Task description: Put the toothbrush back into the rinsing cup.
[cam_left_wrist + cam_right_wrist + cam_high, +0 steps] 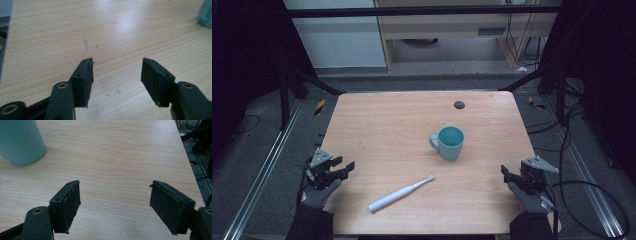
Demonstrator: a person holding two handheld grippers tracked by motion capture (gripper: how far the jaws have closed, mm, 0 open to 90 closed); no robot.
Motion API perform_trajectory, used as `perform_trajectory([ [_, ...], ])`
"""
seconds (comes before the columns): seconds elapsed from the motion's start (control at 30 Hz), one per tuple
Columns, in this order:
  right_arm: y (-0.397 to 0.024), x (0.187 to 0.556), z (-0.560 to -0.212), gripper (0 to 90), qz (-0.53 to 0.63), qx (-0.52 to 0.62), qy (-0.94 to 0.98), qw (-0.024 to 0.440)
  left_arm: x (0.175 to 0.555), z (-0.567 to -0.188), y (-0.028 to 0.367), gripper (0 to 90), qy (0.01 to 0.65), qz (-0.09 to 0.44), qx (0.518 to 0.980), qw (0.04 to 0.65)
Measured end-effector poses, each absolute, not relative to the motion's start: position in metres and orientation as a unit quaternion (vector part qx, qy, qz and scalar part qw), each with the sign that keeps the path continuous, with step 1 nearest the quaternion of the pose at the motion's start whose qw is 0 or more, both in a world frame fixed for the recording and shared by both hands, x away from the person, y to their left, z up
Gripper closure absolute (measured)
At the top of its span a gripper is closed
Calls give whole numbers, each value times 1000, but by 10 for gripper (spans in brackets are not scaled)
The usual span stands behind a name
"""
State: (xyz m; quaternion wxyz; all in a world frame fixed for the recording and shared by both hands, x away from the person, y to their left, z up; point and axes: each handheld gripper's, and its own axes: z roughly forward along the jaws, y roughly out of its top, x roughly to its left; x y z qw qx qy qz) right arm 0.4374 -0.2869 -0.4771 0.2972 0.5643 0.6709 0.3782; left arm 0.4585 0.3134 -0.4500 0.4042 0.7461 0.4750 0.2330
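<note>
A teal mug (pixel 449 142) stands upright right of the table's middle, handle to the left; its wall fills the top left of the right gripper view (pixel 21 141), and an edge of it shows in the left gripper view (pixel 205 13). A white electric toothbrush (pixel 400 193) lies diagonally near the front, head toward the mug. My left gripper (pixel 343 169) rests at the table's left edge, open, nothing between its jaws (pixel 117 75). At the right edge my right gripper (pixel 507 174) is open and empty too (pixel 115 202).
The wooden table (pixel 387 130) has a small dark round hole (pixel 459 104) near its back edge. Metal frame rails and cables (pixel 582 165) run along the floor on both sides. A pale cabinet (pixel 452 30) stands behind the table.
</note>
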Motion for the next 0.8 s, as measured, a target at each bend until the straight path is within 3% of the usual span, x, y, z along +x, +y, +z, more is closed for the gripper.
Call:
perform_trajectory([
  [0.47, -278, 431, -474, 289, 391, 559, 669, 296, 446, -439, 283, 568, 427, 172, 789, 407],
  [0.67, -275, 430, -473, 312, 392, 554, 674, 292, 442, -443, 274, 682, 415, 151, 807, 392],
  [0.8, -272, 430, -473, 325, 394, 549, 678, 287, 436, -445, 267, 805, 409, 132, 821, 377],
])
